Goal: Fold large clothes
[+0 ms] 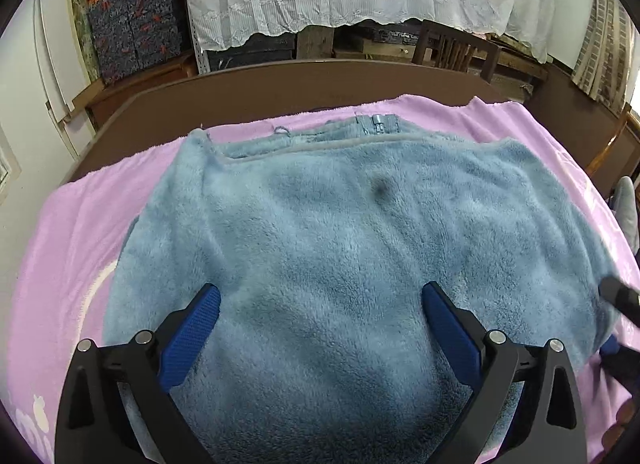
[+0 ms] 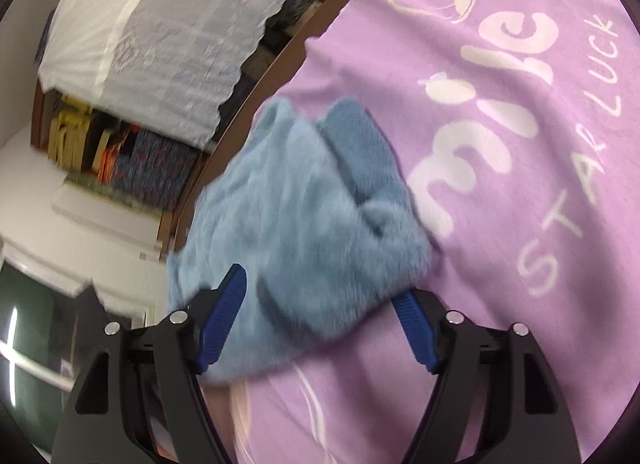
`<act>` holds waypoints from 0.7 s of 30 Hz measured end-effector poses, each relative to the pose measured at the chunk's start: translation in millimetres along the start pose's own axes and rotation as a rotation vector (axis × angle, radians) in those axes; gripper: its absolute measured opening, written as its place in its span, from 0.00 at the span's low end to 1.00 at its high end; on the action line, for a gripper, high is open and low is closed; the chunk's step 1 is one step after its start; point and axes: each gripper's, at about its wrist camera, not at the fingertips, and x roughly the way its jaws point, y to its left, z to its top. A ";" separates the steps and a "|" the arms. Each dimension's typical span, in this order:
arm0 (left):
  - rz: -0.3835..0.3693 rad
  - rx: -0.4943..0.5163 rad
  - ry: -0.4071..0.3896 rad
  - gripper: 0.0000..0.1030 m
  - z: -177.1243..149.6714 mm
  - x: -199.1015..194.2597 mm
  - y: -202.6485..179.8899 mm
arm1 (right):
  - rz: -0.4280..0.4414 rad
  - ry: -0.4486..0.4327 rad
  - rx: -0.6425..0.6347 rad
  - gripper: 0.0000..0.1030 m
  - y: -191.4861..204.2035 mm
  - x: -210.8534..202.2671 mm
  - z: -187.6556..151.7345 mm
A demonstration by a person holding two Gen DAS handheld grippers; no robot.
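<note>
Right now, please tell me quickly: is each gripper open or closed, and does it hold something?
Left gripper: open above the blue fleece garment, holding nothing.
Right gripper: open, fleece between the jaws but not pressed.

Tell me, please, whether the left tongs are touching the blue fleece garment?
Cannot tell. In the left wrist view the left tongs stand wide open over the blue fleece garment, but neither a gap nor contact under the pads shows plainly.
</note>
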 end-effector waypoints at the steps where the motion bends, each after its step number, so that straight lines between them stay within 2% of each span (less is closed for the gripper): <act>1: -0.002 -0.003 0.001 0.97 -0.1 0.6 0.6 | -0.010 -0.029 0.009 0.69 1.3 2.3 0.7; 2: -0.006 -0.005 0.002 0.97 -0.2 0.9 1.2 | -0.021 -0.059 0.011 0.67 1.4 3.5 1.9; 3: -0.007 -0.006 0.002 0.97 -0.5 1.1 1.1 | -0.045 -0.104 0.011 0.60 0.9 4.7 1.2; 5: -0.003 -0.003 -0.001 0.97 -0.7 1.2 0.9 | -0.068 -0.137 0.001 0.49 -2.9 6.1 1.2; 12: 0.000 -0.002 -0.002 0.97 -2.2 1.1 -1.1 | -0.096 -0.149 -0.077 0.45 0.5 9.9 0.2; 14: -0.011 -0.009 0.005 0.97 -1.6 0.2 0.1 | -0.103 -0.158 -0.101 0.38 2.4 9.9 0.3; 17: -0.052 -0.042 0.018 0.97 0.9 -4.5 6.9 | -0.134 -0.210 -0.233 0.29 22.6 5.6 -5.0; 21: -0.155 -0.118 0.033 0.97 5.6 -15.3 22.2 | -0.162 -0.287 -0.413 0.27 51.2 -3.2 -20.4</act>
